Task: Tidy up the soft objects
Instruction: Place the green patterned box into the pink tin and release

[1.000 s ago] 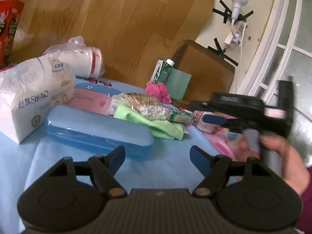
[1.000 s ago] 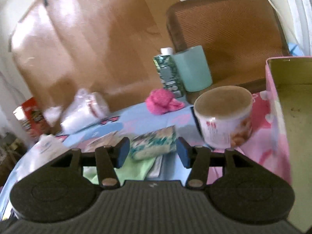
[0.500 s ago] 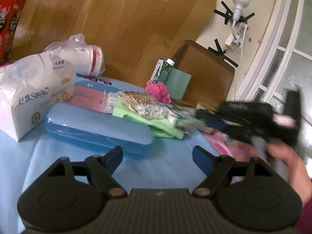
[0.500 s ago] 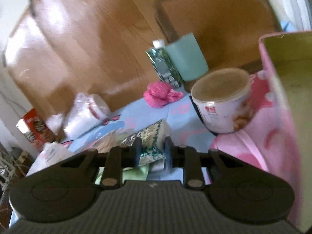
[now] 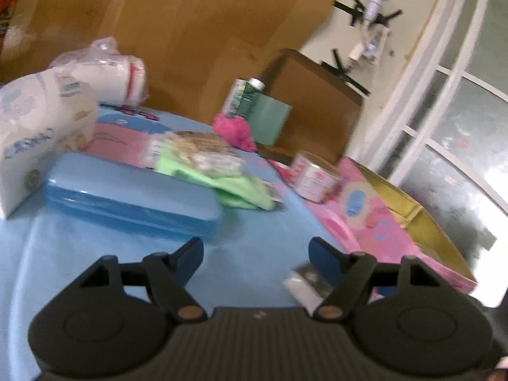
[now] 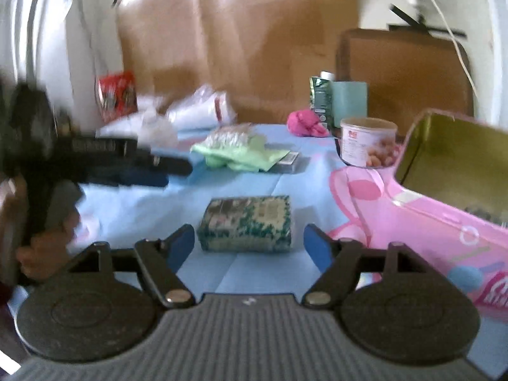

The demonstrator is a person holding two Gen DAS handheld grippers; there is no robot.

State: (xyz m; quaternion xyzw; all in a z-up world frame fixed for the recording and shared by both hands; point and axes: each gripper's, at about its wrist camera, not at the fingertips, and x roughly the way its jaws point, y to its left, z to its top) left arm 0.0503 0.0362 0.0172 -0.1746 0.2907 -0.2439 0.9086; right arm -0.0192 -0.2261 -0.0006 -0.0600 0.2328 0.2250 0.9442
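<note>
A small green-patterned tissue pack (image 6: 246, 223) lies flat on the blue cloth (image 6: 127, 203). It sits between the fingertips of my right gripper (image 6: 249, 236), whose jaws are opening, and the pads do not touch it. In the left wrist view the pack (image 5: 304, 281) shows blurred beside the right finger. My left gripper (image 5: 255, 249) hovers over bare cloth, jaws closing with nothing between them. Farther back lie a green cloth (image 5: 235, 187) (image 6: 235, 155) and a pink fluffy item (image 5: 233, 130) (image 6: 306, 123).
A pink open box (image 6: 428, 209) (image 5: 397, 222) stands at the right with a can (image 6: 368, 141) behind it. A blue case (image 5: 127, 197), a large white tissue pack (image 5: 38, 130) and a bagged white roll (image 5: 108, 73) fill the left. A hand holds the left gripper (image 6: 133, 158).
My right gripper shut on the patterned pack, carried it toward the near side of the cloth and let it go. It has left the left wrist view. The left gripper stayed put.
</note>
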